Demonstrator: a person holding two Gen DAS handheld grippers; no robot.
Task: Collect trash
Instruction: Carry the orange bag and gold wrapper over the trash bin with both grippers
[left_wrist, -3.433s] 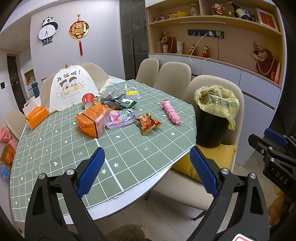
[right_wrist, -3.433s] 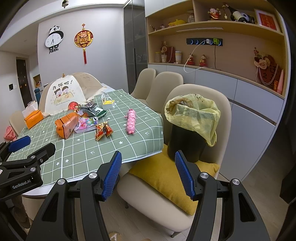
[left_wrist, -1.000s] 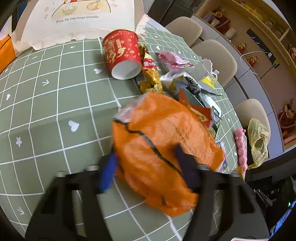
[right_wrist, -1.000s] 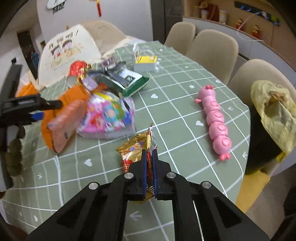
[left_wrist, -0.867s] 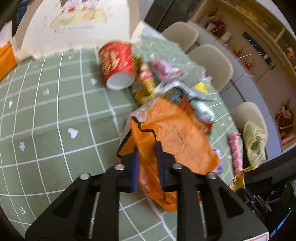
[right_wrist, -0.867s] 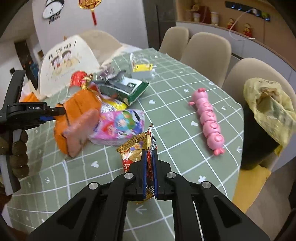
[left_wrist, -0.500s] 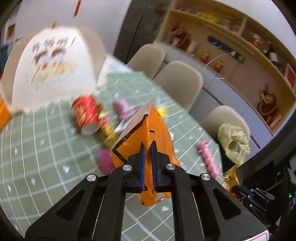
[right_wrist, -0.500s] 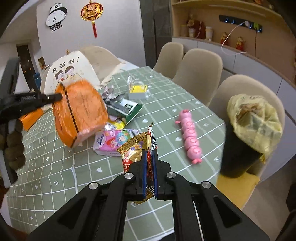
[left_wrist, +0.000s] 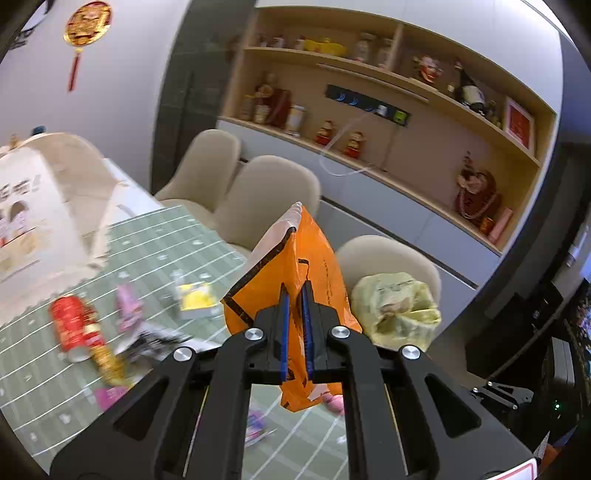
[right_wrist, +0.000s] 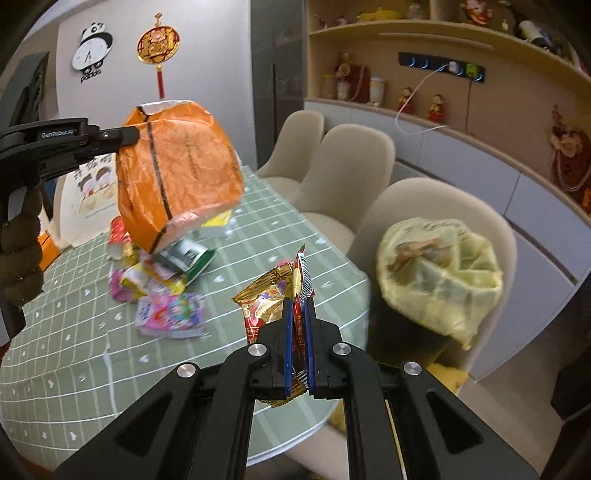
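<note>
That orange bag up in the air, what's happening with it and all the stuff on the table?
Someone is tidying up trash with a gripper in each hand. The left gripper is shut on the orange bag, holding it above the green table. The right gripper is shut on a red and gold snack wrapper. The bin with the yellow liner sits on a chair beside the table. More wrappers and a red cup lie on the table.

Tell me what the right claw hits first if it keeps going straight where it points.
Probably the green table; the right claw, shut on a snack wrapper, aims over it. Depth is unclear.
</note>
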